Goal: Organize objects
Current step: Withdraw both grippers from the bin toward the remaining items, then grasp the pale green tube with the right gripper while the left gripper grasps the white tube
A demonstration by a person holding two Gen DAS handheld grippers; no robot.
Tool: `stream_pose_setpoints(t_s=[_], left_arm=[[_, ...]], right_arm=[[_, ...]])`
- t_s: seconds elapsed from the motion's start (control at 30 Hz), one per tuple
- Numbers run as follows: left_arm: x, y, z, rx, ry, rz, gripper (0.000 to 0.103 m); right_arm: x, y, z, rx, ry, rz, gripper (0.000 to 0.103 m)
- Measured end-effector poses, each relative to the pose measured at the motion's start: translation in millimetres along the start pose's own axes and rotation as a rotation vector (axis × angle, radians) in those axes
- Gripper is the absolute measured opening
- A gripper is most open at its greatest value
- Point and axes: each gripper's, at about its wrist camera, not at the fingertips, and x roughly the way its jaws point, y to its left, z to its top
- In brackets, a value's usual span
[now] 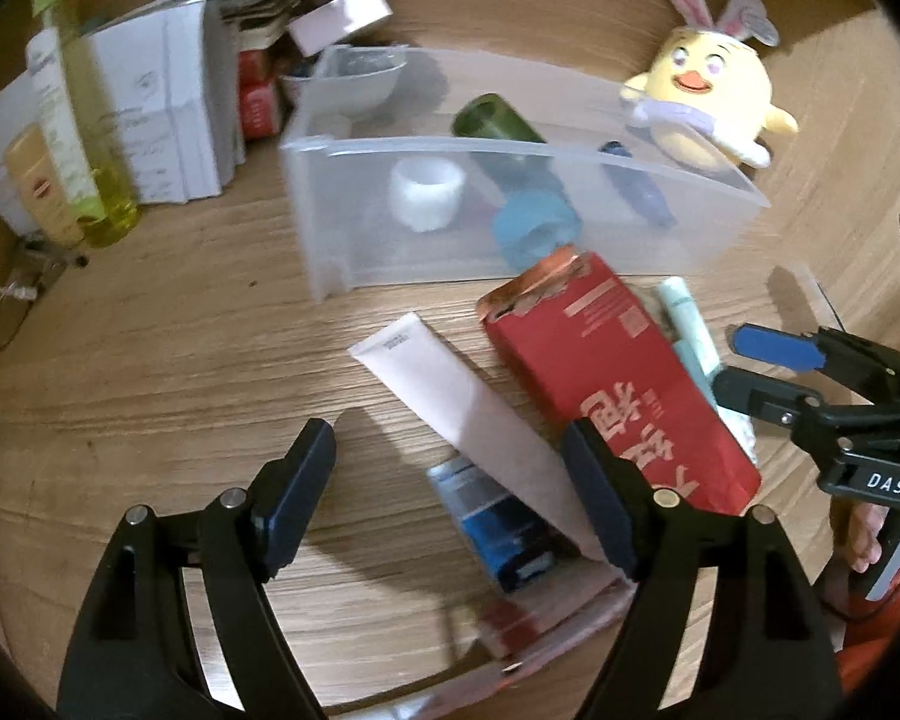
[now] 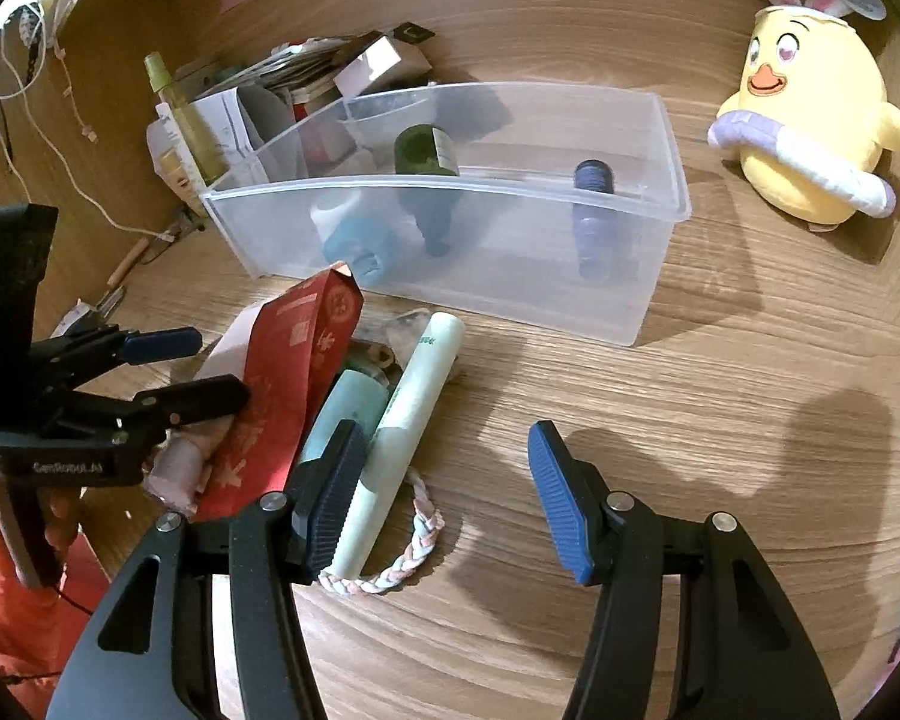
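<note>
Tubes and a red carton lie heaped on the wooden table before the clear plastic bin; the left gripper, empty and spread wide, straddles the soft, light white tube, best pinched mid-body. From the right wrist, the right gripper gapes empty beside the pale green tube, probably slippery, lying across a braided hair band.

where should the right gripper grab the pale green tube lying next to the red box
Grip the pale green tube across its round body near the middle, coming down from above. It lies flat on the table, and its far side, away from the red box, is bare wood, leaving room for one finger. The right gripper is open; its inner finger already sits over the tube's near end.
</note>
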Motion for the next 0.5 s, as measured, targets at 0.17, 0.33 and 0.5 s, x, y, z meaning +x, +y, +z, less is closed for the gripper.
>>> stream_pose_setpoints(t_s=[0.17, 0.33, 0.5], left_arm=[[0, 10, -1, -0.019, -0.006, 0.012, 0.078], [1, 8, 0, -0.013, -0.013, 0.001, 0.071], [-1, 4, 0, -0.008, -0.006, -0.062, 0.045]], right_arm=[[6, 4, 3, -0.015, 0.008, -0.003, 0.050], [13, 6, 7, -0.017, 0.021, 0.009, 0.035], [20, 13, 8, -0.046, 0.029, 0.000, 0.024]])
